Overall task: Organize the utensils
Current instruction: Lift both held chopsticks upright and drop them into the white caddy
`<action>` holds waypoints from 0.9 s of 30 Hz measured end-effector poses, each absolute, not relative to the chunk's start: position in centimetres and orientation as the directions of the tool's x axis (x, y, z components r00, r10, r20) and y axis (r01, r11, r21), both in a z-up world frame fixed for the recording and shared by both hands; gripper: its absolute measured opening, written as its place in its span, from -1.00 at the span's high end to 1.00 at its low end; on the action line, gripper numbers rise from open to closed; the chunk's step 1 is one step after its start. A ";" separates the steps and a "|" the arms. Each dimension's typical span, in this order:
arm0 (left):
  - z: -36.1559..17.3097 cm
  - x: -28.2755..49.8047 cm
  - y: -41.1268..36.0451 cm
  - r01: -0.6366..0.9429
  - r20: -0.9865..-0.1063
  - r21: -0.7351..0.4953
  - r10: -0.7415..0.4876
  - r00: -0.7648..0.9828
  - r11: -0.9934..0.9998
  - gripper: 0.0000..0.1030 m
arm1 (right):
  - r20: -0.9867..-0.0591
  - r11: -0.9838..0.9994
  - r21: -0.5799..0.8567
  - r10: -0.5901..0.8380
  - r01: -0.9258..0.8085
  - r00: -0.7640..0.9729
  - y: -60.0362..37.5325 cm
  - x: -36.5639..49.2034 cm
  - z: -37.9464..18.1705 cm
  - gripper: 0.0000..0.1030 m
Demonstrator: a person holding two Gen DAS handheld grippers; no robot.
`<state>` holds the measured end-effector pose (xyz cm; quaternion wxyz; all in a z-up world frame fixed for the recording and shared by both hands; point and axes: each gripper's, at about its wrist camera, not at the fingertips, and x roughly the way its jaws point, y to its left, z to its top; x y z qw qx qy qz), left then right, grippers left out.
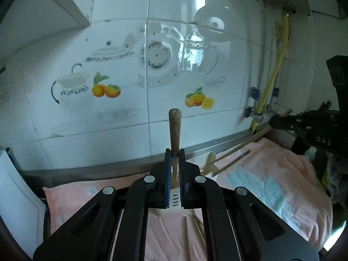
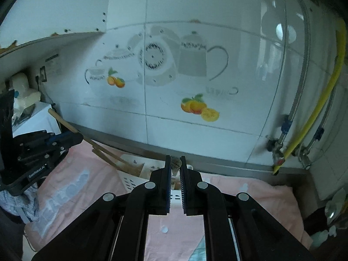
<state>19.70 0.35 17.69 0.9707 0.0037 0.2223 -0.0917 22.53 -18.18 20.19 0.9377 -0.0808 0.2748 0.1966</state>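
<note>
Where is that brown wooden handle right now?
In the left wrist view, the brown wooden handle stands upright, pinched between the left tongs, above the white slotted holder.

Ahead of you, a glossy white tiled wall [image 1: 121,117] with teapot-and-orange decals [image 2: 199,106], yellow hose [image 2: 313,113] at right.

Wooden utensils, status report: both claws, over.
Left claw shut on wooden handle. Right claw shut on another handle. White holder below, more utensils inside. Nothing blocking.
</note>
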 end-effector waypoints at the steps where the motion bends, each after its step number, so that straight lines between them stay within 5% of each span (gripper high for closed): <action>1: 17.4 20.3 0.5 0.174 -0.445 -0.032 -0.170 0.879 0.984 0.90 | -0.557 0.911 -0.046 0.317 -0.410 0.767 -18.1 23.0 19.9 0.86; 18: 12.9 24.7 1.6 0.130 -0.552 -0.064 -0.143 0.821 0.990 0.86 | -0.655 0.922 0.007 0.297 -0.387 0.695 -16.6 28.5 15.2 0.85; 22: 13.1 24.0 2.0 0.128 -0.535 -0.068 -0.145 0.833 0.989 0.68 | -0.628 0.925 0.022 0.308 -0.379 0.715 -17.1 28.2 15.5 0.82; 27: 13.6 21.9 2.5 0.119 -0.502 -0.073 -0.139 0.853 0.990 0.40 | -0.557 0.927 -0.006 0.308 -0.375 0.771 -17.8 25.1 16.6 0.50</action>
